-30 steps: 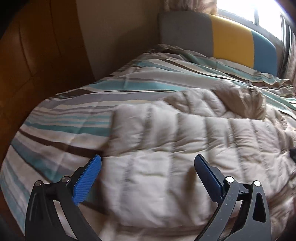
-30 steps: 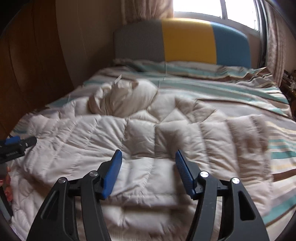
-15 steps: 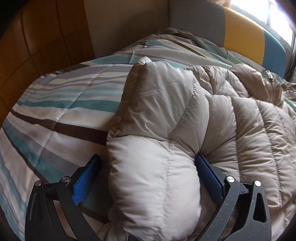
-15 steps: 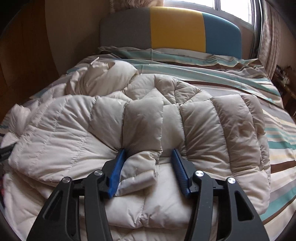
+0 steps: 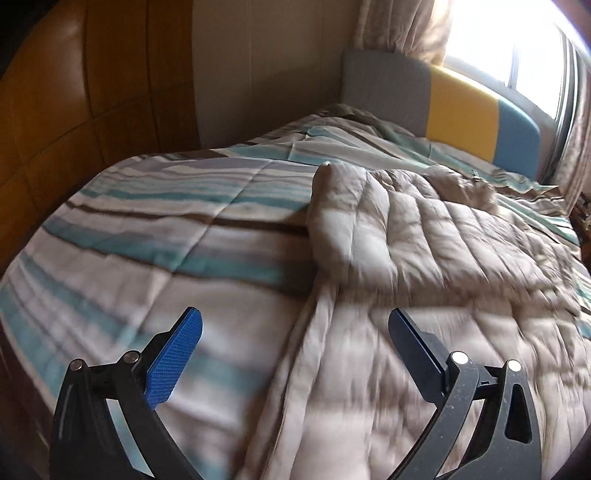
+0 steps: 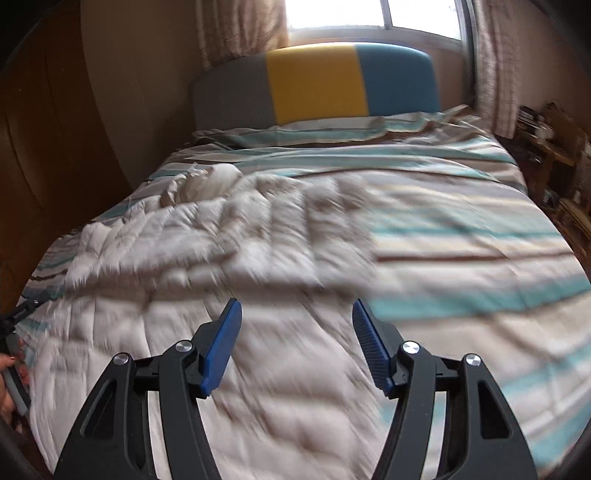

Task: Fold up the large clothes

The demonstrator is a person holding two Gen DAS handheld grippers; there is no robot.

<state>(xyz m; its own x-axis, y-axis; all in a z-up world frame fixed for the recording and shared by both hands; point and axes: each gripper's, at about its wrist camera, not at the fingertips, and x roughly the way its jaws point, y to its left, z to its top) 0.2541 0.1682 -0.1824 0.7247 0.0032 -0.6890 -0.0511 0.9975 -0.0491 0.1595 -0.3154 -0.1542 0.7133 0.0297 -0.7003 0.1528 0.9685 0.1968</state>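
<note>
I am over a bed covered by a quilt striped in teal, grey, brown and cream, which fills most of both views. At the far end stands a headboard in grey, yellow and blue panels, with a bright window above it and patterned curtains at either side. Brown wood panelling runs along the bed's left side, and a cream wall sits between it and the headboard. Off the bed's right edge I see dark wooden furniture, cluttered and too blurred to read. The coat, a pale beige quilted puffer, lies on the quilt with one layer folded over another; its left edge runs from my left tongs toward the headboard, and its bunched top lies toward the pillow end. In the right view it covers the left and middle of the bed, and bare striped quilt stretches from its right edge to the bed's right side. To the coat's left there is open quilt as far as the panelling. My left tongs are spread wide with nothing between the blue pads, hovering over the coat's left edge. My right tongs are also apart and hold nothing, hovering above the near part of the coat. The near cloth is motion-blurred.
</note>
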